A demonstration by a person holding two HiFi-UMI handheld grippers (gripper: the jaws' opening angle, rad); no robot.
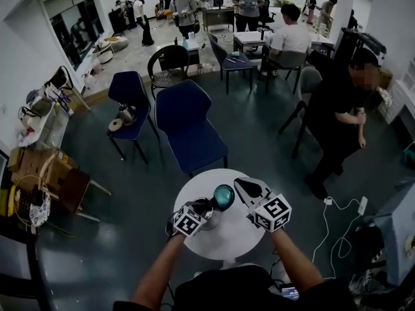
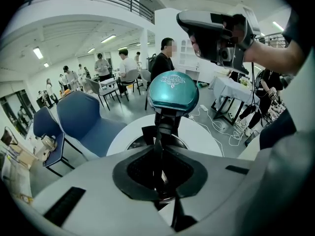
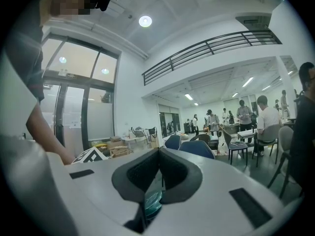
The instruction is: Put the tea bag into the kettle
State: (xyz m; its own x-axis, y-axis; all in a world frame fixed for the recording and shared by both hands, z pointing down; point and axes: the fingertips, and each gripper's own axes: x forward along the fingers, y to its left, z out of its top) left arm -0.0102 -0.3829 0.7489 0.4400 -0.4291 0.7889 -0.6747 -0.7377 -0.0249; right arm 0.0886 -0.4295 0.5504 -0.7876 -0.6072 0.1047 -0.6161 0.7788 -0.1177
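Kettle (image 1: 216, 220) sits right at the middle of the round white tabletop (image 1: 194, 185), its teal lid (image 1: 224, 196) flipped up and standing upright over the open mouth. The tea bag itself I can't pick out in any view.

Left hand-held gripper (image 1: 203, 205) comes in from the near edge, and the left gripper view shows its jaws drawn together at the tips (image 2: 158, 132) on the black handle piece just below the lid hinge. The dark rim of the kettle's mouth (image 2: 135, 142) shows just beyond.

Right hand-held gripper (image 1: 241, 184) hangs above the tabletop's right side, just beside the lid, apart from the kettle. In its own view the pads meet (image 3: 159, 150), jaws closed. A sliver of the teal lid (image 3: 152, 200) peeks through below them.

Beyond the far edge stands a blue chair (image 1: 188, 125). A second blue chair (image 1: 130, 102) farther left carries small items. A white cable (image 1: 343, 207) trails over the floor to the right, and a person in black (image 1: 337, 118) stands past it.
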